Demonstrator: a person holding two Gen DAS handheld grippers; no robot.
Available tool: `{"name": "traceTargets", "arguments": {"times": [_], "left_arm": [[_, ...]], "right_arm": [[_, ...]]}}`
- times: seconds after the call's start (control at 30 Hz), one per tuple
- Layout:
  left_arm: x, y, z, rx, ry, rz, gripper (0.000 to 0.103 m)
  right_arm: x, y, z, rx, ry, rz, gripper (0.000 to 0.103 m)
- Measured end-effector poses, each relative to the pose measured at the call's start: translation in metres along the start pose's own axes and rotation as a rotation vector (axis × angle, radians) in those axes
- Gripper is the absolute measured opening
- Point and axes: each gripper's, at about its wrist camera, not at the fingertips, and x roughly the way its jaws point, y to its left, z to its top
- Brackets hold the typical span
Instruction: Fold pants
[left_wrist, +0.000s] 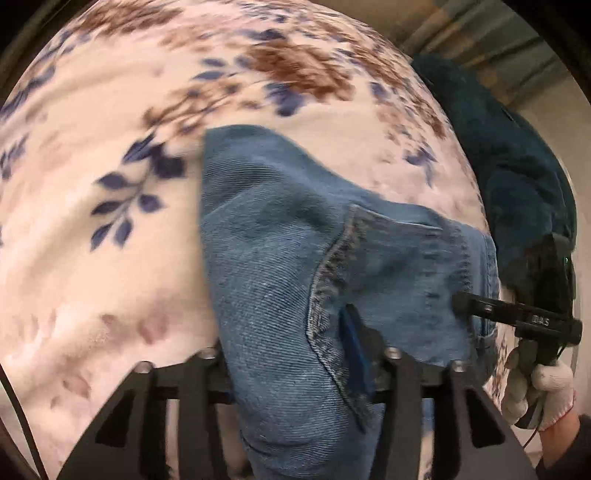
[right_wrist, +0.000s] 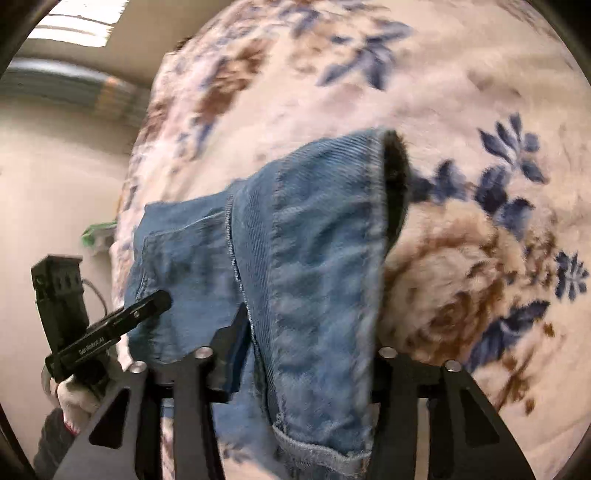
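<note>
The blue jeans (left_wrist: 288, 258) hang bunched above a flowered blanket (left_wrist: 92, 240), held up between both claws. The left claw (left_wrist: 295, 363) is pinching denim near a seam, cloth draped over its fingers. The right claw (right_wrist: 291, 360) is pinching the jeans too, while a gloved hand (left_wrist: 535, 387) grips its handle.

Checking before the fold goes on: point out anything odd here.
Nothing stands out. The jeans hang bunched between the left gripper and right gripper above the floral blanket, no tear visible.
</note>
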Motion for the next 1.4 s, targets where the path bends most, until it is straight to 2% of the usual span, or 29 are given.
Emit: {"name": "traceTargets", "arguments": {"times": [0.03,0.07,0.1,0.17,0.2,0.3,0.43,0.57,0.6,0.7,0.77,0.8,0.9,0.93,0.97,1.13,1.33,1.4], "left_arm": [[0.001,0.007,0.0,-0.007,0.002,-0.008,0.06],[-0.001,0.011,0.0,0.0,0.001,-0.004,0.069],[-0.004,0.014,0.0,0.011,0.0,0.001,0.072],[-0.015,0.018,-0.004,0.008,-0.001,0.022,0.073],[-0.023,0.019,-0.009,-0.014,-0.004,0.014,0.072],[-0.047,0.012,-0.036,-0.013,-0.05,-0.024,0.071],[-0.044,-0.002,-0.08,0.111,-0.023,0.089,0.072],[-0.047,0.004,-0.095,0.061,-0.038,0.133,0.072],[-0.052,-0.002,-0.096,0.07,-0.052,0.169,0.072],[-0.074,-0.035,-0.104,0.128,-0.115,0.358,0.072],[-0.096,-0.059,-0.115,0.143,-0.162,0.415,0.072],[-0.107,-0.067,-0.121,0.139,-0.179,0.436,0.072],[-0.145,-0.091,-0.141,0.115,-0.213,0.473,0.078],[-0.159,-0.099,-0.149,0.108,-0.217,0.48,0.085],[-0.174,-0.107,-0.157,0.105,-0.225,0.485,0.086],[-0.241,-0.152,-0.194,0.116,-0.289,0.496,0.086],[-0.303,-0.196,-0.229,0.139,-0.342,0.5,0.087],[-0.322,-0.208,-0.241,0.138,-0.363,0.5,0.09]], "right_arm": [[0.0,-0.005,0.0,0.011,-0.008,-0.01,0.073],[-0.001,-0.01,-0.001,0.009,-0.016,-0.033,0.077],[-0.002,-0.015,-0.002,0.001,-0.016,-0.054,0.077],[-0.007,-0.025,-0.006,0.01,-0.012,-0.081,0.078],[-0.01,-0.032,-0.009,0.017,-0.021,-0.13,0.078],[-0.018,-0.046,-0.018,0.057,-0.043,-0.124,0.078],[-0.021,-0.048,-0.038,0.043,-0.038,-0.151,0.078],[-0.029,-0.038,-0.055,0.032,-0.049,-0.205,0.08],[-0.034,-0.028,-0.061,0.013,-0.065,-0.25,0.083],[-0.056,0.014,-0.081,-0.08,-0.172,-0.468,0.086],[-0.074,0.044,-0.106,-0.137,-0.251,-0.6,0.092],[-0.082,0.057,-0.121,-0.141,-0.275,-0.625,0.092],[-0.109,0.092,-0.161,-0.113,-0.311,-0.627,0.093],[-0.119,0.105,-0.174,-0.121,-0.329,-0.647,0.093],[-0.133,0.114,-0.187,-0.131,-0.345,-0.663,0.093],[-0.201,0.163,-0.254,-0.16,-0.393,-0.671,0.093],[-0.271,0.204,-0.313,-0.177,-0.428,-0.641,0.093],[-0.298,0.219,-0.333,-0.184,-0.452,-0.634,0.093]]}}
